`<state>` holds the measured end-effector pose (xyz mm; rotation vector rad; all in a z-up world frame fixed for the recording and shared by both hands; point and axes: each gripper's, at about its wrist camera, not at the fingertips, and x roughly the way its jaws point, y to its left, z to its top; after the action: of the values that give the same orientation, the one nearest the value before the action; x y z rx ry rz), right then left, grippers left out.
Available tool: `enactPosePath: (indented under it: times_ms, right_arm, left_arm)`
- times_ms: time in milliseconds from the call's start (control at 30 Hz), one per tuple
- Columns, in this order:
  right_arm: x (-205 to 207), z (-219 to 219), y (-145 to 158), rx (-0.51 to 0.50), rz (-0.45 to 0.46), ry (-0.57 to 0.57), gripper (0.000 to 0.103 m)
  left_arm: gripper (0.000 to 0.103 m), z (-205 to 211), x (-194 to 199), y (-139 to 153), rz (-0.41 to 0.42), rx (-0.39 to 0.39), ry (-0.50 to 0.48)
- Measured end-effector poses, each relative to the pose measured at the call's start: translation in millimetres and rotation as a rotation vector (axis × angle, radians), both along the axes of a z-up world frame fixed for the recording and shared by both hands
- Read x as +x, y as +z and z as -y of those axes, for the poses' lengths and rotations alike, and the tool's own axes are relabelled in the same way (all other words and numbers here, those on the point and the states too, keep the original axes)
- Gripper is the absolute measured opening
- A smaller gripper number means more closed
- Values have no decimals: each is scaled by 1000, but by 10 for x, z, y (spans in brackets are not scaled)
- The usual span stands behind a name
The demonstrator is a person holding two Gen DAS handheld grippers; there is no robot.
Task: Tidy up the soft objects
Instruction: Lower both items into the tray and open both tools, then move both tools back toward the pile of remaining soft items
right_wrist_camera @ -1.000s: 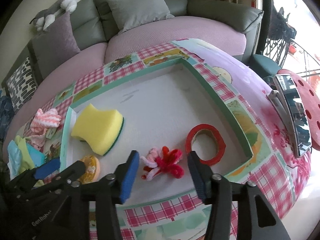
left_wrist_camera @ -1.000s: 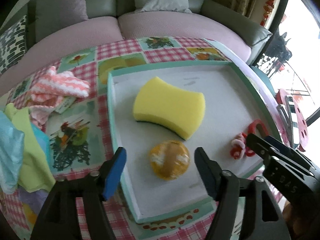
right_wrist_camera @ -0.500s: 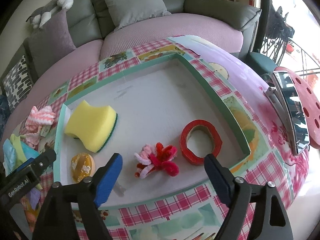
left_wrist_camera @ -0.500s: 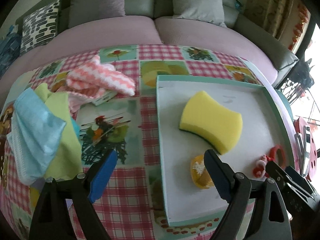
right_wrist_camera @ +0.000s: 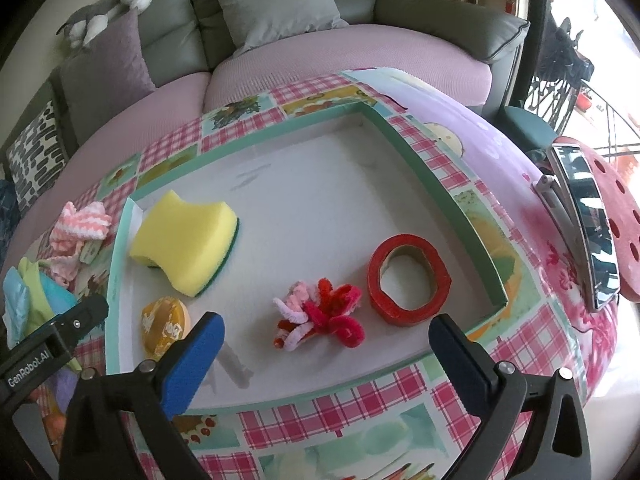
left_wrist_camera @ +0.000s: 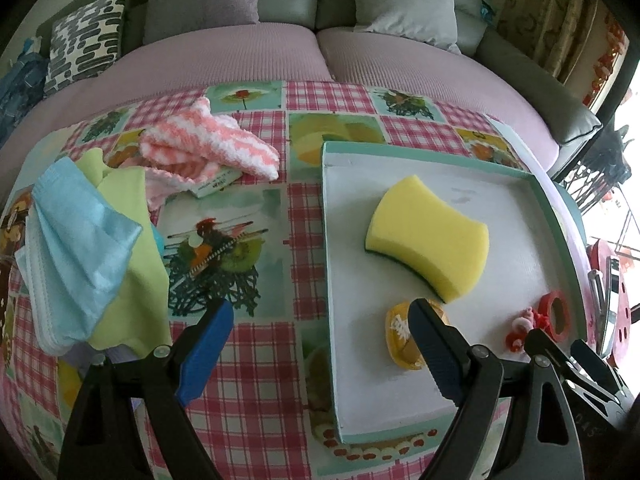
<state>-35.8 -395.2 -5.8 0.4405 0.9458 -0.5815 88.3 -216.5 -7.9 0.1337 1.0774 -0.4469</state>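
Four things lie in the shallow tray point(right_wrist_camera: 440, 196): a yellow sponge point(right_wrist_camera: 186, 246) at left centre of the right wrist view, an orange puck-shaped thing point(right_wrist_camera: 164, 326) below it, a fuzzy red-and-pink knot point(right_wrist_camera: 320, 316) at centre, and a red tape ring point(right_wrist_camera: 408, 286) to its right.

A second ago the right gripper point(right_wrist_camera: 326, 354) bracketed the fuzzy knot closely; its jaws have just been opening and now stand wide apart, with nothing between the pads and the knot resting free on the tray floor above them. That looks like a finished drop-off.

In the left wrist view the left gripper point(left_wrist_camera: 320, 354) was centred on the orange thing point(left_wrist_camera: 402, 338) a second ago; the view has since swung over, so its blue pads now straddle the tray's left wall point(left_wrist_camera: 329, 280) and bare tablecloth point(left_wrist_camera: 280, 216). Its jaws have opened a little more and hold nothing.

What remains outside the tray sits at the left of that view: a pink-and-white knitted cloth point(left_wrist_camera: 208, 148), a blue face mask point(left_wrist_camera: 76, 248) and a green cloth point(left_wrist_camera: 132, 280) beneath it. The left gripper's turn toward that pile suggests it is the next pickup.
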Motion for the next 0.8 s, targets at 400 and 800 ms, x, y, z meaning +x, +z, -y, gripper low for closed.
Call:
enactPosePath:
  times_ms: [400, 800]
  right_arm:
    - [-33, -170, 208, -20, 44, 31, 103]
    - [188, -643, 342, -32, 57, 167, 103]
  left_arm:
    - [90, -179, -148, 283, 19, 44, -9]
    - [90, -735, -214, 696, 86, -7, 15]
